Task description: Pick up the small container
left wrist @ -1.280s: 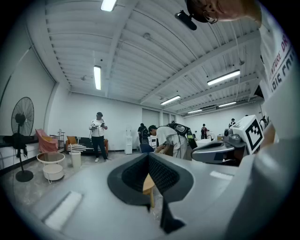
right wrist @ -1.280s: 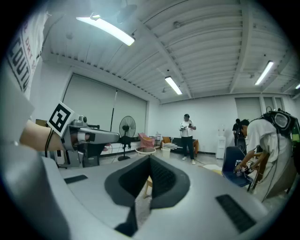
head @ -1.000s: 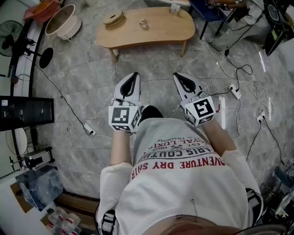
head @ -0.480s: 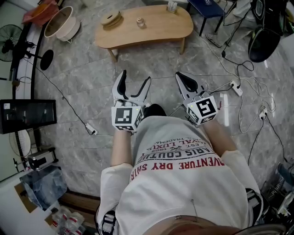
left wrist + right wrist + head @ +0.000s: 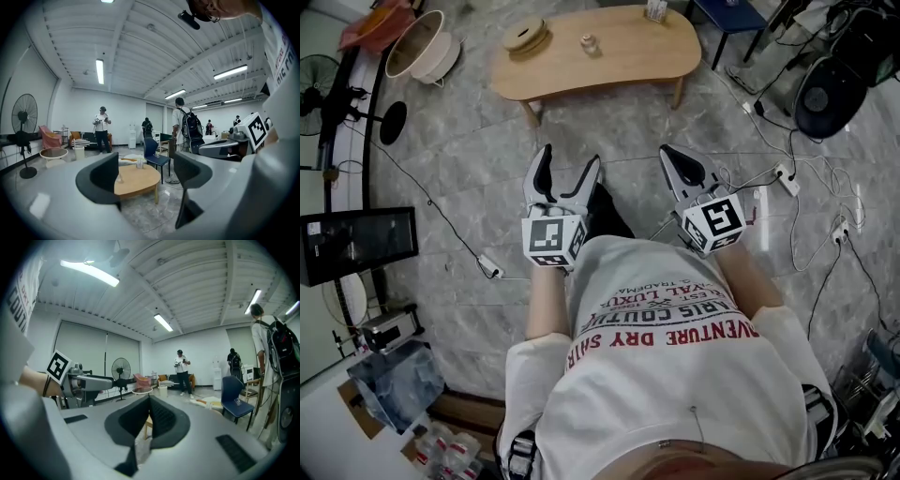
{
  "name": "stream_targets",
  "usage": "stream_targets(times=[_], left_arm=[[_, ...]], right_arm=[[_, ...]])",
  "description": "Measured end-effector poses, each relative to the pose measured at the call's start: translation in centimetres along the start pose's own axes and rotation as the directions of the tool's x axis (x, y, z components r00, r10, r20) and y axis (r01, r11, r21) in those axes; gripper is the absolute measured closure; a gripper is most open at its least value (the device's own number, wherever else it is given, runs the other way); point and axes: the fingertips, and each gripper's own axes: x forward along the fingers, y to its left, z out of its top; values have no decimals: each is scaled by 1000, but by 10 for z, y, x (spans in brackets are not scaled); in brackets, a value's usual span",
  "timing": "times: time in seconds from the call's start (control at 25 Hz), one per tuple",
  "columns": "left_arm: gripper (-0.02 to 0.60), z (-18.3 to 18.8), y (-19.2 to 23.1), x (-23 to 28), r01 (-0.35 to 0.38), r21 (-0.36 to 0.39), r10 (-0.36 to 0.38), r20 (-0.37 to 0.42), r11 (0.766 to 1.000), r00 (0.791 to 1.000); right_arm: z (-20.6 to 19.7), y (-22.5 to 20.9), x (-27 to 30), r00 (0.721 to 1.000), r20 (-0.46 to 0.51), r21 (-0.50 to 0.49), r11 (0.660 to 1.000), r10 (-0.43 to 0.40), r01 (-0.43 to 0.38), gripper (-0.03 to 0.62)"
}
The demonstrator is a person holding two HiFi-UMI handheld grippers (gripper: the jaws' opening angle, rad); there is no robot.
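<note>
Small clear container (image 5: 590, 43) on the light wooden kidney-shaped bench (image 5: 628, 67), contents too small to tell, well apart from both grippers. Left gripper (image 5: 569, 161) fingers spread wide, holding nothing. Right gripper (image 5: 672, 152) fingers pressed together, empty.

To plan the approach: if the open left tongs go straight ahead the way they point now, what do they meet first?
Probably the wooden table, which shows between the left tongs. The way to it looks free, though the depth is unclear.
</note>
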Motion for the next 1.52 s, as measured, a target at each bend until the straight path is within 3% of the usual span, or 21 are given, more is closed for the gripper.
stream_targets(times=[0.16, 0.36, 0.64, 0.96, 1.12, 1.28, 1.4, 1.52], left_arm=[[221, -2, 34, 35, 21, -15, -21, 4, 1000, 1000], [221, -4, 106, 92, 25, -27, -26, -24, 999, 999], [222, 2, 196, 179, 153, -67, -157, -45, 986, 987], [222, -1, 255, 263, 254, -71, -258, -66, 965, 964], [222, -20, 266, 298, 243, -108, -254, -109, 964, 961], [222, -48, 260, 336, 224, -94, -238, -169, 970, 956], [222, -64, 256, 368, 201, -99, -216, -185, 975, 959], [222, -82, 260, 404, 119, -148, -146, -189, 982, 971]], right_arm=[[1, -16, 42, 999, -26, -6, 1000, -19, 18, 586], [10, -40, 122, 997, -60, -4, 999, -46, 46, 586], [28, -61, 250, 992, -107, 2, 997, -71, 71, 586], [37, -95, 343, 984, -132, 15, 992, -118, 121, 586], [24, -119, 361, 977, -177, 22, 992, -117, 123, 586], [3, -163, 375, 970, -212, 50, 990, -120, 133, 586], [-8, -195, 396, 973, -221, 67, 994, -70, 87, 586], [-20, -223, 422, 973, -233, 52, 999, 0, 12, 586]])
